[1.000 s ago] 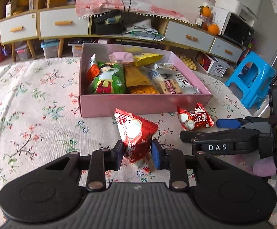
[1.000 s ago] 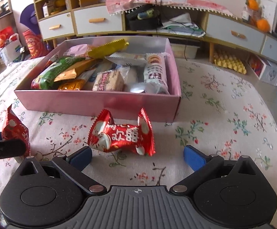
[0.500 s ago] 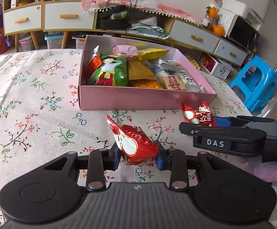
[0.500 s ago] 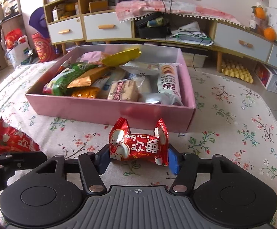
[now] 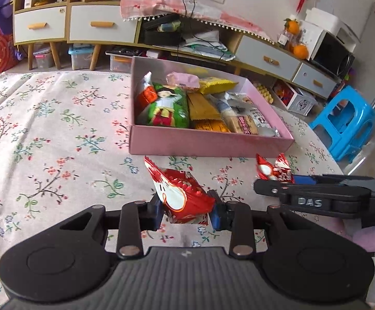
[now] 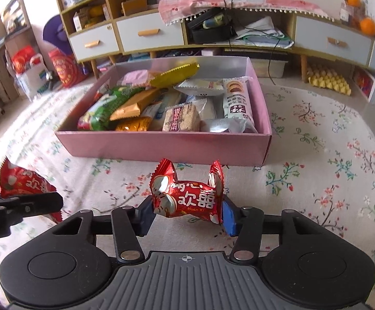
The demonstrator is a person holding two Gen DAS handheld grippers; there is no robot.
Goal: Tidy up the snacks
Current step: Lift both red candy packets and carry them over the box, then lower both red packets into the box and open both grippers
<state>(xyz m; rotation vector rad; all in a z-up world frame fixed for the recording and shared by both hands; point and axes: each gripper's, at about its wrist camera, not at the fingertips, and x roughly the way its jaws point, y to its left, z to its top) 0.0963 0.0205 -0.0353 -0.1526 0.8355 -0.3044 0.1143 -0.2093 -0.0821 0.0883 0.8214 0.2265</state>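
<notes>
The pink box (image 6: 166, 147) lies at twelve o'clock from the right gripper (image 6: 187, 213), whose jaws are closing crosswise on a red candy (image 6: 187, 199), while the left gripper (image 5: 184, 213) clamps another red candy (image 5: 179, 193).

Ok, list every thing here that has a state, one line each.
left gripper: shut on a red snack packet.
right gripper: jaws closing, pads pressing a second red packet.
pink box: open, no lid on it, packed with snacks.
cabinet drawers: closed.
</notes>
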